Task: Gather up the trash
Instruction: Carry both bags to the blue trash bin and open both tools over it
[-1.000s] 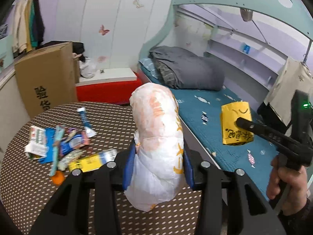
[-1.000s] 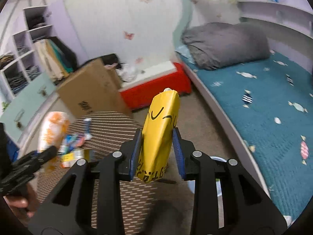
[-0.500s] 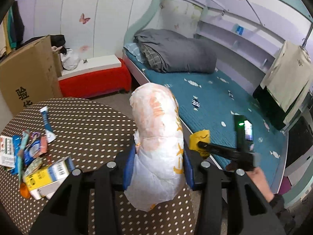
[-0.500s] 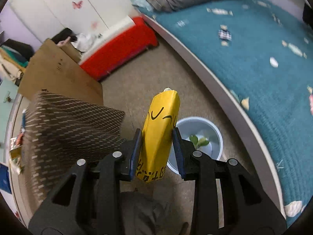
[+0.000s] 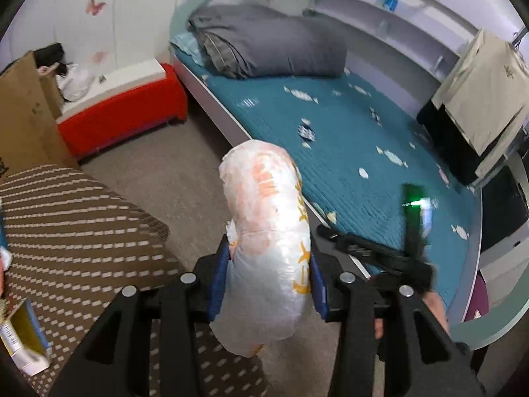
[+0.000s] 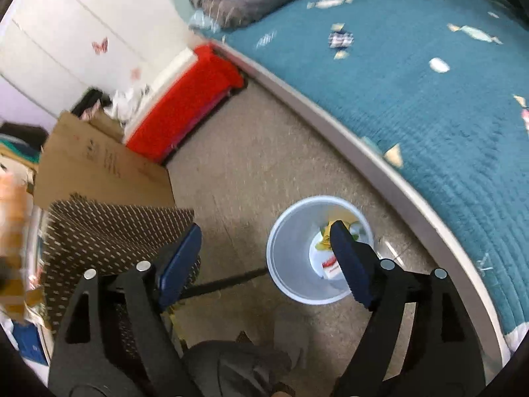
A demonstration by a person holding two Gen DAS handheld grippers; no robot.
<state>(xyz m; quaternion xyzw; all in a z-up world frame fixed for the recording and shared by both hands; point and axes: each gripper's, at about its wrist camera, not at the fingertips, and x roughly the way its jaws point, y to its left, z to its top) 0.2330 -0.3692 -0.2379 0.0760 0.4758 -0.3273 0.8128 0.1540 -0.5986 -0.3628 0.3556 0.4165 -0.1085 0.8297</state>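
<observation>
My left gripper (image 5: 269, 276) is shut on a crumpled white and orange plastic bag (image 5: 264, 228), held in the air over the table edge and floor. My right gripper (image 6: 267, 251) is open and empty, hovering above a pale round trash bin (image 6: 291, 231) on the floor. The yellow wrapper (image 6: 334, 228) lies inside the bin with other scraps. The right gripper also shows in the left wrist view (image 5: 363, 248), low beside the bed. The bag appears blurred at the left edge of the right wrist view (image 6: 13, 205).
A round table with a brown dotted cloth (image 5: 66, 218) holds leftover packets (image 5: 20, 340) at its left. A teal bed (image 5: 347, 152) runs along the right, a red bench (image 5: 122, 115) and a cardboard box (image 6: 99, 165) stand behind. The bin sits between table and bed.
My right gripper has opened and the yellow wrapper has dropped into the bin. My left gripper has swung right, away from the table, with the bag still in it.
</observation>
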